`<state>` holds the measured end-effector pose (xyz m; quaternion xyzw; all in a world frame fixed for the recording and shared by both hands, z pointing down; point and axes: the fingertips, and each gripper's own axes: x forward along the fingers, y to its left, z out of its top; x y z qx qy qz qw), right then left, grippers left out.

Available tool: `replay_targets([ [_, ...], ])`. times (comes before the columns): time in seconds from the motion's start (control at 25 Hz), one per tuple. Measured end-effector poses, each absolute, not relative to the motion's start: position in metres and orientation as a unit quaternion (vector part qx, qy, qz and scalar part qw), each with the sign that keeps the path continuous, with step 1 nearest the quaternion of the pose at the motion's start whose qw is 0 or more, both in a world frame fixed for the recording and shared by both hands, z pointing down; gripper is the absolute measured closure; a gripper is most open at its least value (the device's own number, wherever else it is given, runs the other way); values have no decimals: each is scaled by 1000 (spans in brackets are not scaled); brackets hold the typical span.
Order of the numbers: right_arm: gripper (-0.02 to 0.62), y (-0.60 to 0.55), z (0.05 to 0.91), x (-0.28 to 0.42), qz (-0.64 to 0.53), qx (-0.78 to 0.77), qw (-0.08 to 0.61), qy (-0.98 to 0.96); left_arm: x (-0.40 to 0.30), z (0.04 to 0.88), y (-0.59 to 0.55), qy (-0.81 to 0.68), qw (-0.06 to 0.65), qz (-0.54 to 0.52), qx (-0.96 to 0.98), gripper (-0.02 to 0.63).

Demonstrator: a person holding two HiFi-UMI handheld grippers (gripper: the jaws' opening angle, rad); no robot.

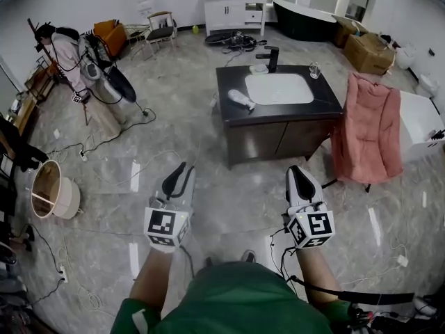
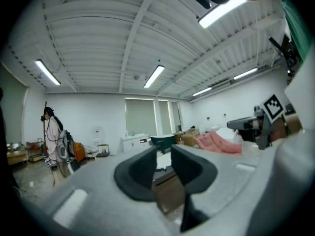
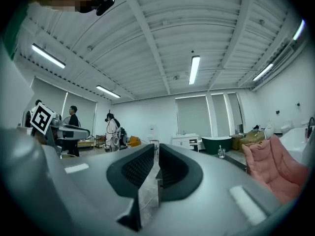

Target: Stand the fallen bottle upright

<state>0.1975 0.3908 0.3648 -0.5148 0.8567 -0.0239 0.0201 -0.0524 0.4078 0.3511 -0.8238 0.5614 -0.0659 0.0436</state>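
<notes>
White bottle point(image 1: 241, 99): one, fallen. Left hand-held gripper point(image 1: 182, 168), right hand-held gripper point(image 1: 296, 170): two.

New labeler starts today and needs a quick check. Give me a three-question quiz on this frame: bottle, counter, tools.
1. Multiple choice: in the head view, where is the bottle?
A. Lying on the counter, left of the basin
B. Inside the basin
C. On the floor
2. True or false: the left tool holds the bottle.
3. Short answer: whose jaws stand wider apart, the left tool's or the right tool's?

Key
1. A
2. False. Its jaws are empty, and it is well short of the counter.
3. The left tool's.
</notes>
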Motion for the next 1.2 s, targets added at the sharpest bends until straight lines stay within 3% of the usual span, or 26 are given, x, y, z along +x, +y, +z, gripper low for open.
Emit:
replay_targets([
  [0.12, 534, 378, 371, 222, -34, -515, 21, 856, -38, 357, 402, 573, 23, -68, -816, 485],
  [0.76, 532, 317, 390, 272, -52, -503, 31, 862, 8, 375, 353, 585, 10, -97, -805, 465],
  [1.2, 532, 219, 405, 236, -66, -540, 2, 839, -38, 402, 226, 554, -11, -76, -829, 465],
])
